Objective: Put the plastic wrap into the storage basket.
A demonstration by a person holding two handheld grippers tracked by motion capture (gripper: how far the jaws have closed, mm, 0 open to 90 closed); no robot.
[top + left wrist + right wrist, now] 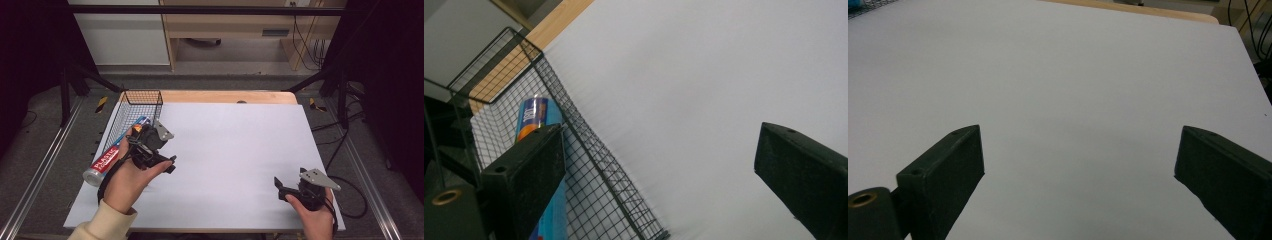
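Roll of plastic wrap lies in the wire basket at the table's left edge, its capped end sticking out past the basket's near end (so the placing looks done, as I judge it). The left gripper hovers just beside the basket with jaws spread and empty; the right gripper sits well apart near the table's front right, jaws likewise parted over bare white surface. What is left seems only pulling clear. Much of the roll's label is masked by the hand and mesh, and the left gripper view is blurred.
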